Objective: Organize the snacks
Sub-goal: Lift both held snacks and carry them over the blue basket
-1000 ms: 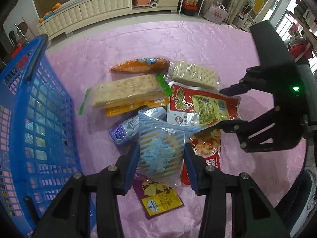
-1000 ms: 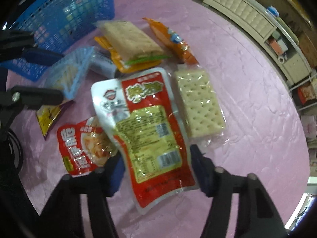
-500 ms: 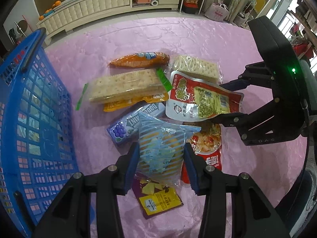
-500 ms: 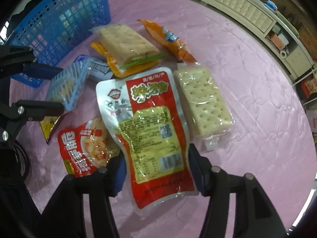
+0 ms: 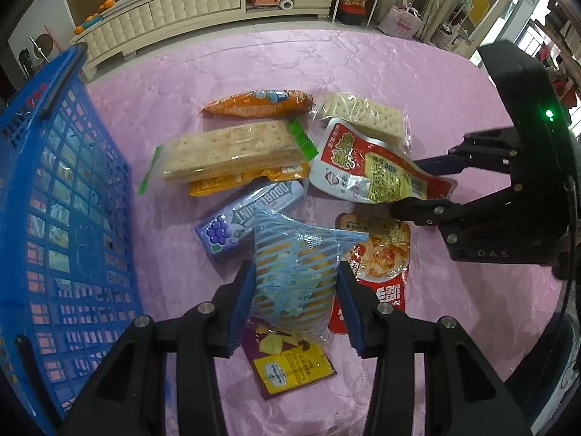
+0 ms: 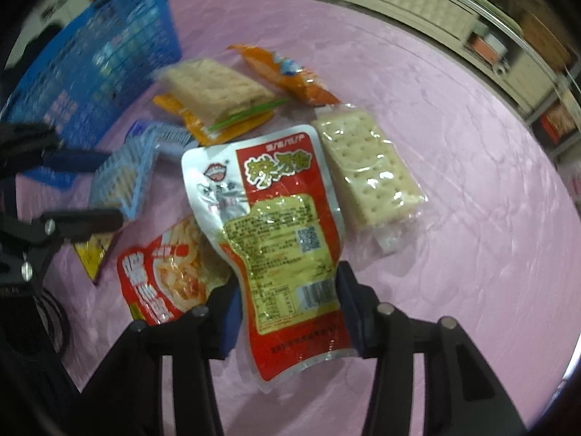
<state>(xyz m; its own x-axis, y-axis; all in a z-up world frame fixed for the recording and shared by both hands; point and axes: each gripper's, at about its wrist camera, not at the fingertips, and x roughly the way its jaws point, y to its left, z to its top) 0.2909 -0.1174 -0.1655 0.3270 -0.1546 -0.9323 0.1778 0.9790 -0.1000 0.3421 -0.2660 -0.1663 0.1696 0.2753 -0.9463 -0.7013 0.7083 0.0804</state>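
Right hand-held gripper (image 6: 288,307) pinches a glossy red-and-silver snack pouch (image 6: 279,225), jaws just closing.

The left hand-held gripper (image 5: 295,290) clamps a blue-striped clear bag (image 5: 294,265) above a purple-and-yellow packet (image 5: 290,363). On the pink counter (image 5: 363,61), the right hand-held gripper (image 5: 417,185) pinches a red pouch (image 5: 366,167), its jaws having just closed in. A blue basket (image 5: 61,218) stands on the left.

Black tongs (image 5: 295,299), blue pads (image 5: 242,299), silver screws, green light
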